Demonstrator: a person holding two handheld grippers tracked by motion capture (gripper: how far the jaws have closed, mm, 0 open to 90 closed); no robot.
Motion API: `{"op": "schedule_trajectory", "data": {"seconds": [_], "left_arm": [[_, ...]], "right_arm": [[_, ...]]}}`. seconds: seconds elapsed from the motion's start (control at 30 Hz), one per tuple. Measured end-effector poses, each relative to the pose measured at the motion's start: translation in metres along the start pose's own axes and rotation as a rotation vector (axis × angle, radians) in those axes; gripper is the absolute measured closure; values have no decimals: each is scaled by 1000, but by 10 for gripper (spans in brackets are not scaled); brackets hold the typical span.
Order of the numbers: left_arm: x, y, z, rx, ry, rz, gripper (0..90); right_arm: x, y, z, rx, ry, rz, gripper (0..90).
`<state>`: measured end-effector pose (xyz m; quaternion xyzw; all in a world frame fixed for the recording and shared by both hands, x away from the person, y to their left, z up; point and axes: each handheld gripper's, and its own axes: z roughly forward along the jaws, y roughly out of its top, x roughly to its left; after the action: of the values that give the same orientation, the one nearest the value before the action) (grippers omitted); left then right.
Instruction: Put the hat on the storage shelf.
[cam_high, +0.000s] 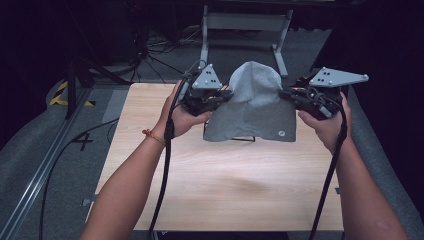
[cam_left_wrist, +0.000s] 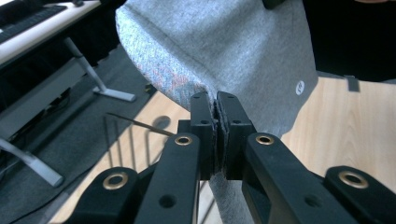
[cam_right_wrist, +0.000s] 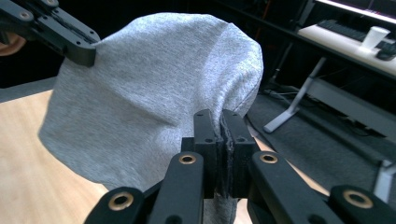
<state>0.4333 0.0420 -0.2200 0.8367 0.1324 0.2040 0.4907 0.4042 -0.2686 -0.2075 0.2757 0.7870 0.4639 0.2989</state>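
**Grey garment held up between two grippers above the counter**

A heather-grey knitted fabric garment (cam_high: 255, 102) is seen lifted over the far half of the light wooden counter (cam_high: 220, 175), near the 12 o'clock edge. It is domed at the top and widens downward to a fairly straight lower hem, which hangs just above the counter surface in the high view. A small round white logo (cam_high: 281, 133) is sewn near the hem at the garment's 5 o'clock corner; the same mark is seen in the left gripper view (cam_left_wrist: 300, 87). The cloth is fine-knit and flecked, with soft folds running toward each pinch point.

The left gripper (cam_high: 223, 95) is clamped on the garment's 9 o'clock edge, its jaws pressed together with a thin fold of fabric between them, as shown in the left gripper view (cam_left_wrist: 217, 105). The right gripper (cam_high: 286, 94) is likewise closed tight on the 3 o'clock edge, with cloth pinched between its pads in the right gripper view (cam_right_wrist: 219, 123).

A thin black wire stand (cam_high: 243, 138) is partly seen on the counter beneath the hem; what it carries cannot be told.
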Motion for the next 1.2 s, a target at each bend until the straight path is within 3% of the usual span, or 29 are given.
{"op": "schedule_trajectory", "data": {"seconds": [0.43,0.6,0.87,1.1,1.2], "left_arm": [[45,20,7,-21,76,-25,864],[59,24,8,-21,92,-46,864],[82,27,14,-11,153,-72,864],[98,23,20,-1,162,-91,864],[105,16,28,-9,151,-125,863]], "right_arm": [[-33,26,27,-16,-41,14,865],[-39,36,34,-21,-55,8,865],[-45,51,55,-25,-74,-3,865],[-52,55,71,-25,-70,20,865],[-58,53,82,-11,-72,26,865]]}}
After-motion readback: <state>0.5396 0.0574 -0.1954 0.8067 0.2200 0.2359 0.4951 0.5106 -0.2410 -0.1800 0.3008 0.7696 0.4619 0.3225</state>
